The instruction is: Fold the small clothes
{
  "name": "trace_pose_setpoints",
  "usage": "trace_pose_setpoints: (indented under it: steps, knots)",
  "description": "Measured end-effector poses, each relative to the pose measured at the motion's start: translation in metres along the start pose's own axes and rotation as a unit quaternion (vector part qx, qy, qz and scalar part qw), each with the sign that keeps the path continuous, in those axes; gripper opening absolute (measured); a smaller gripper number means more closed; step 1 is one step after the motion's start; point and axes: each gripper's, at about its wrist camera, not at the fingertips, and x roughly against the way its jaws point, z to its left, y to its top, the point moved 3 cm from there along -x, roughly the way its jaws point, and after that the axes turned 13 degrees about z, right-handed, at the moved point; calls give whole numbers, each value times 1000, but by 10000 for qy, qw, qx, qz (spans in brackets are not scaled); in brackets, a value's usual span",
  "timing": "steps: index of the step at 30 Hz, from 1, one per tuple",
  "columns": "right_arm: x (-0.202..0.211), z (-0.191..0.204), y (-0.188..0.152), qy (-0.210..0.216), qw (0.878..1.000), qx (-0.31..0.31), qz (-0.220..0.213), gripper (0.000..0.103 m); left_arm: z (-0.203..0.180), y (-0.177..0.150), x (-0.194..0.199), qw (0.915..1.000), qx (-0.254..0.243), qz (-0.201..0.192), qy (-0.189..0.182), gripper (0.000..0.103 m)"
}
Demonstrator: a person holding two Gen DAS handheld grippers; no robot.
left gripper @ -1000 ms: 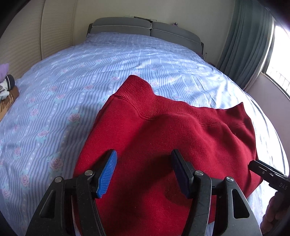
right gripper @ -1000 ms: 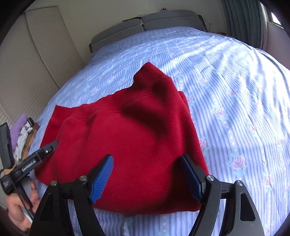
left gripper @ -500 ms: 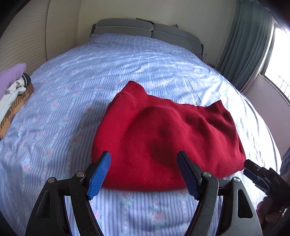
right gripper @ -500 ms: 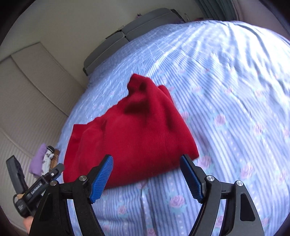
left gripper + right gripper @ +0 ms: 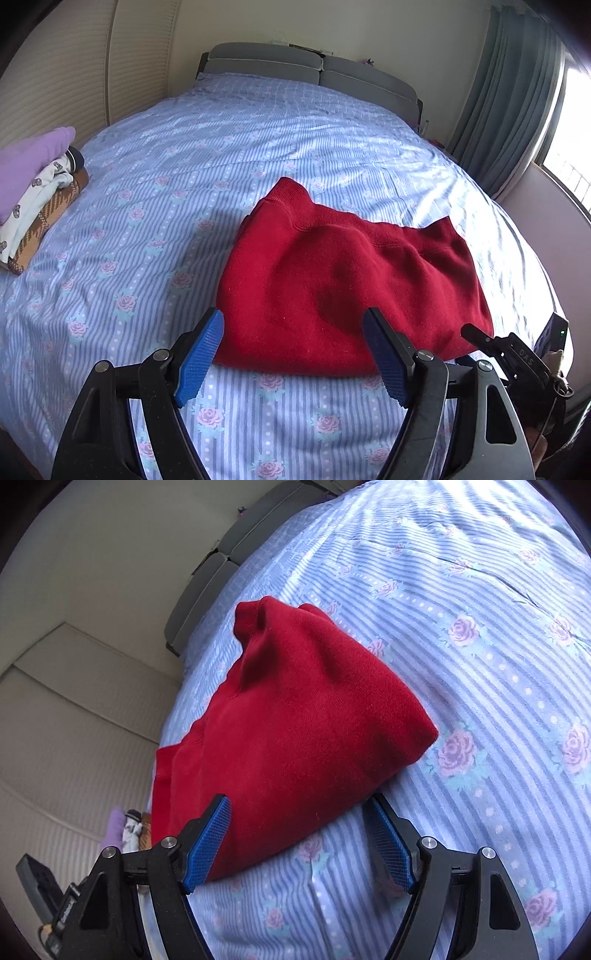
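A folded red garment [image 5: 343, 284] lies on the bed [image 5: 192, 155], on a blue striped sheet printed with roses, its ribbed edge toward the grey headboard [image 5: 306, 70]. The left gripper [image 5: 293, 354] hangs just short of the garment's near edge with its blue-padded jaws spread wide and nothing between them. The right gripper [image 5: 299, 840] is likewise wide and empty, tilted, its left pad over the garment's near edge. Only the left wrist view shows the teal curtain [image 5: 509, 107] and bright window, and it gives a clear look at the stack of folded clothes [image 5: 33, 195] near the bed's left edge, purple on top; the right wrist view catches that stack only as a small patch.
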Motion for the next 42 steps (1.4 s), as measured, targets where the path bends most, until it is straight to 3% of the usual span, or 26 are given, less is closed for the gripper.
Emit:
trace_pose_setpoints:
  steps: [5,11,12,13,16,18,21,24,27,30,34,39,42]
  knots:
    - [-5,-15,16,139,9979,-560,-294,73,-2,0,0,10000,-48,3,7,77]
    - [-14,-13,30,216,9953,-807,-498,74,1,1,-1,10000,23,21,13,77]
    - [-14,-10,31,198,9956,-771,-492,71,1,1,-1,10000,37,26,11,77]
    - [-16,-9,31,156,9962,-725,-449,60,2,1,-1,10000,51,28,8,77]
    - [-16,-4,34,-59,9972,-591,-452,45,7,0,3,10000,80,-3,42,77]
    - [-12,1,35,-232,9974,-456,-506,40,11,-1,6,9999,104,-8,62,77]
    - [-5,27,33,-840,9939,145,-703,32,21,-2,13,9998,196,-11,76,77]
    - [4,63,27,-1343,9823,860,-985,29,36,-3,23,9994,324,-60,83,77]
    - [9,102,21,-1865,9613,1568,-1288,26,54,-5,36,9986,479,-156,129,77]
    - [6,148,9,-2406,9264,2398,-1624,26,74,-7,53,9974,637,-296,188,77]
    - [-12,205,-23,-3141,8580,3568,-1943,26,107,-12,75,9947,855,-472,326,77]
    - [-63,257,-77,-3874,7471,4992,-2062,26,149,-24,94,9903,1211,-566,382,77]
    - [-104,267,-112,-4237,6706,5787,-1894,26,172,-32,101,9876,1405,-569,409,77]
